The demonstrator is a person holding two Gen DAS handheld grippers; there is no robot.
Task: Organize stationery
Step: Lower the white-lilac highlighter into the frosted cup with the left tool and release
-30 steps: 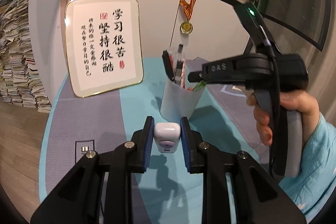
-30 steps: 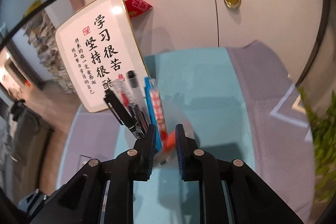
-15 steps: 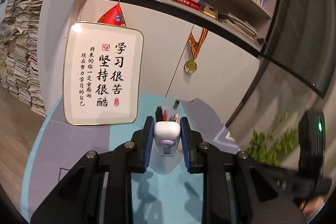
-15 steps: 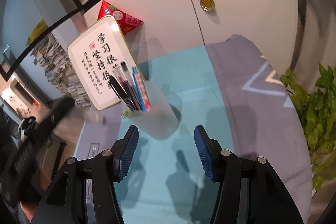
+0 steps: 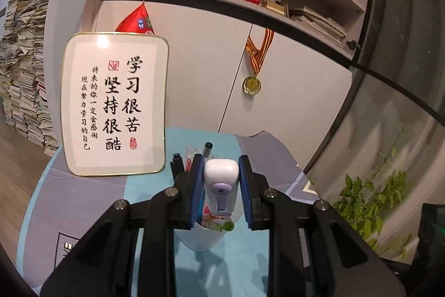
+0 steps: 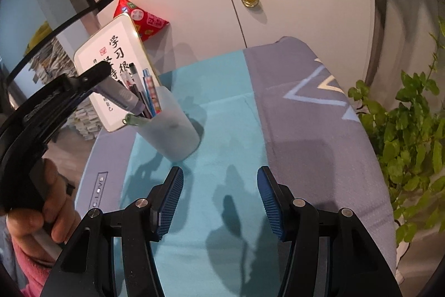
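Observation:
My left gripper [image 5: 221,192] is shut on a white and lilac correction tape [image 5: 221,185] and holds it just above the mouth of a frosted white pen cup [image 5: 204,237]. The cup holds several pens [image 5: 192,157]. In the right wrist view the cup [image 6: 171,131] stands on the teal and grey table mat [image 6: 230,102], with the left gripper [image 6: 100,80] and its correction tape [image 6: 122,99] over its rim from the left. My right gripper [image 6: 219,201] is open and empty, above the mat in front of the cup.
A framed calligraphy sign [image 5: 115,105] leans at the back left of the table. A medal [image 5: 251,84] hangs on the white cabinet behind. A green plant [image 6: 408,130] stands off the table's right side. Book stacks [image 5: 22,74] are at far left.
My left gripper lifted the correction tape off the table and brought it over the cup. My right gripper let go of a pen into the cup, opened, and drew back.

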